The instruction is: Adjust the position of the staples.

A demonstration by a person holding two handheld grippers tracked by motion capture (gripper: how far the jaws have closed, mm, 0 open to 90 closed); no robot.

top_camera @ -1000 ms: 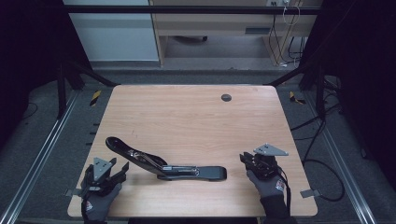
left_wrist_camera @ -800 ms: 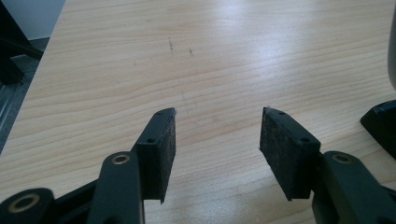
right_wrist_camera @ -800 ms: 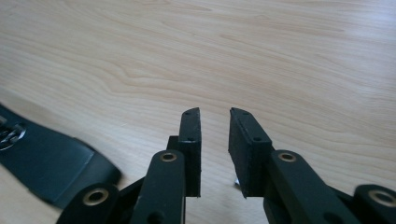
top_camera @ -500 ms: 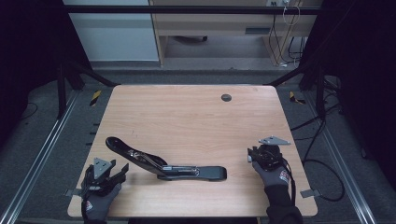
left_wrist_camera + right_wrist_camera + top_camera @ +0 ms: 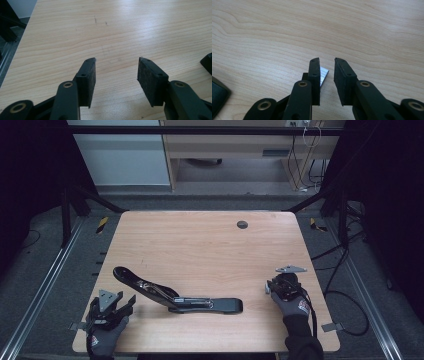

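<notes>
The stapler (image 5: pixel 175 295) lies opened flat on the worktop (image 5: pixel 200 245) in the lower middle of the high view, its long axis running from a raised black arm at the left down to its base end at the right. In the right gripper view a small silvery strip, probably staples (image 5: pixel 323 75), lies on the wood just beyond your right tool (image 5: pixel 327 62), partly hidden by one jaw. That tool's jaws have just been closing but stand apart, the strip not yet pinched. The stapler's base end lies to the left of your right tool (image 5: pixel 281 285), a corner showing at the lower left edge of its view. Your left tool (image 5: pixel 117 61), at the lower left of the high view (image 5: pixel 112 307), is released and empty, its jaws too having just been closing.
</notes>
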